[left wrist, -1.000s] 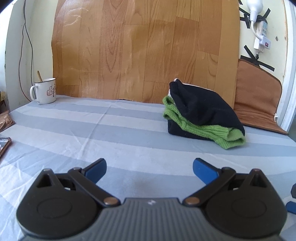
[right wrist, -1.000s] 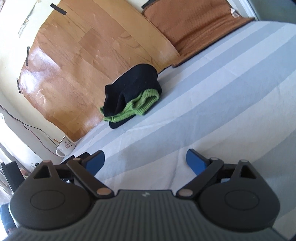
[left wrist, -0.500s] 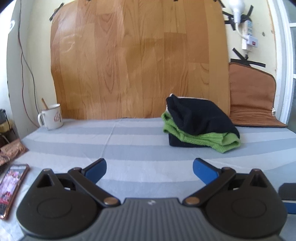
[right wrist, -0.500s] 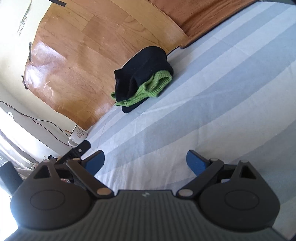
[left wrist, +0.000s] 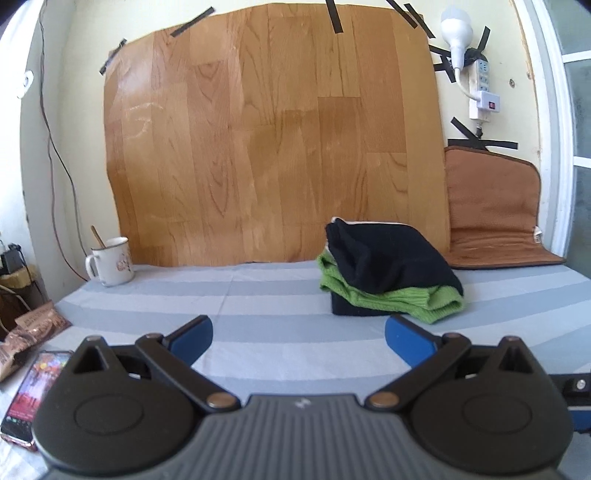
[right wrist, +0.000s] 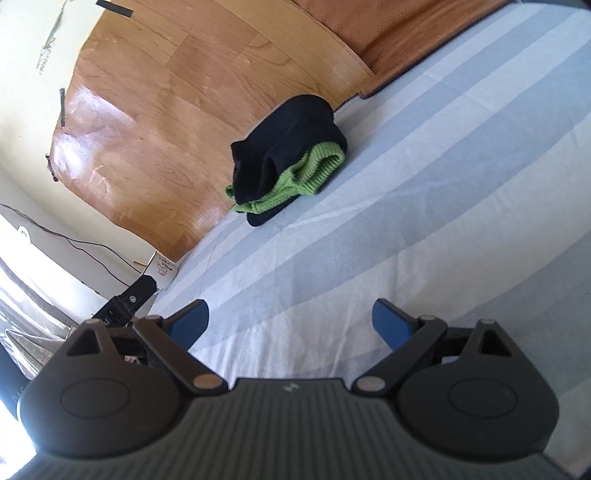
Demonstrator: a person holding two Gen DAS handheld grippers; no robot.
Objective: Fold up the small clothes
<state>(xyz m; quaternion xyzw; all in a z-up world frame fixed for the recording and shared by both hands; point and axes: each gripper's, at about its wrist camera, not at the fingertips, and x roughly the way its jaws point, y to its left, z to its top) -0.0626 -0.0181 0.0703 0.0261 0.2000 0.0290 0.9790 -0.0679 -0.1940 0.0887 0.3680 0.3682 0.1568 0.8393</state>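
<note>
Folded black-and-green knit clothes pile [left wrist: 391, 273] sits right of centre on the grey striped sheet [left wrist: 258, 306].
Your left gripper [left wrist: 298, 334] and right gripper [right wrist: 291, 320] hang spread, empty.

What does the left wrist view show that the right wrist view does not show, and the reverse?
Only the left wrist view shows the phone, the snack packet, the lamp bulb and the power strip. Only the right wrist view shows the folded pile from above, and a black part of the left gripper. Both show the black and green clothes, the mug, the striped sheet and open, empty grippers.
</note>
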